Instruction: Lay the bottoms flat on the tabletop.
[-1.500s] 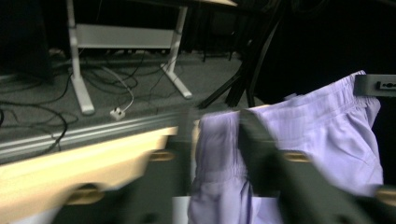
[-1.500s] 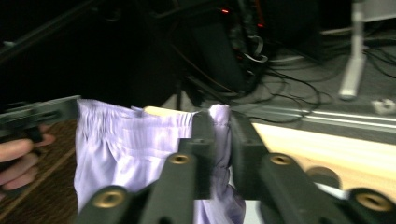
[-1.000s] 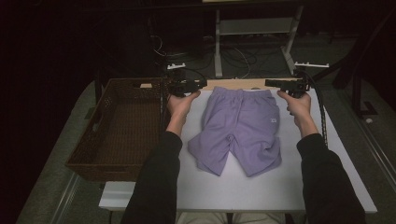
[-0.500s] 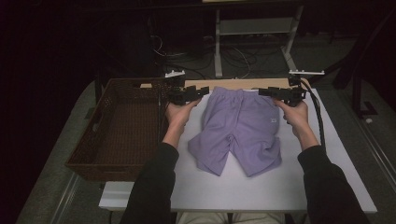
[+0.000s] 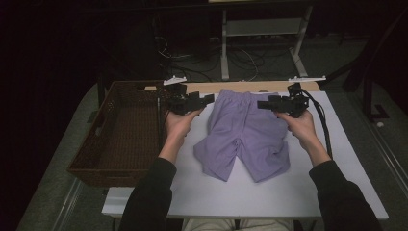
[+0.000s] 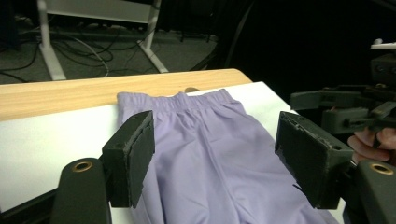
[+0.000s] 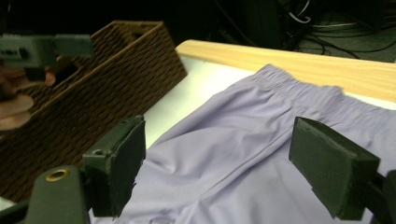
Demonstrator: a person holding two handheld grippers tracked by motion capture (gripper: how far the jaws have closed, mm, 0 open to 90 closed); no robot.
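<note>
A pair of lilac shorts (image 5: 245, 137) lies flat on the white table (image 5: 332, 187), waistband toward the far edge. My left gripper (image 5: 208, 99) hovers at the shorts' upper left side, jaws pointing right. My right gripper (image 5: 262, 103) hovers over the upper right side, jaws pointing left. In the left gripper view the left gripper (image 6: 217, 140) stands open over the shorts (image 6: 210, 154), with the right gripper (image 6: 345, 107) at the right. In the right gripper view the right gripper (image 7: 219, 149) is open above the cloth (image 7: 243, 135). Neither holds anything.
A brown wicker basket (image 5: 115, 175) stands on the table's left side, close to my left hand; its wall (image 7: 98, 93) appears in the right gripper view. A wooden strip (image 5: 207, 87) runs along the table's far edge. Cables and a stand's legs lie on the floor beyond.
Both grippers have come a little toward the person and inward from the waistband corners, and now face each other across the shorts. The shorts have not moved.
</note>
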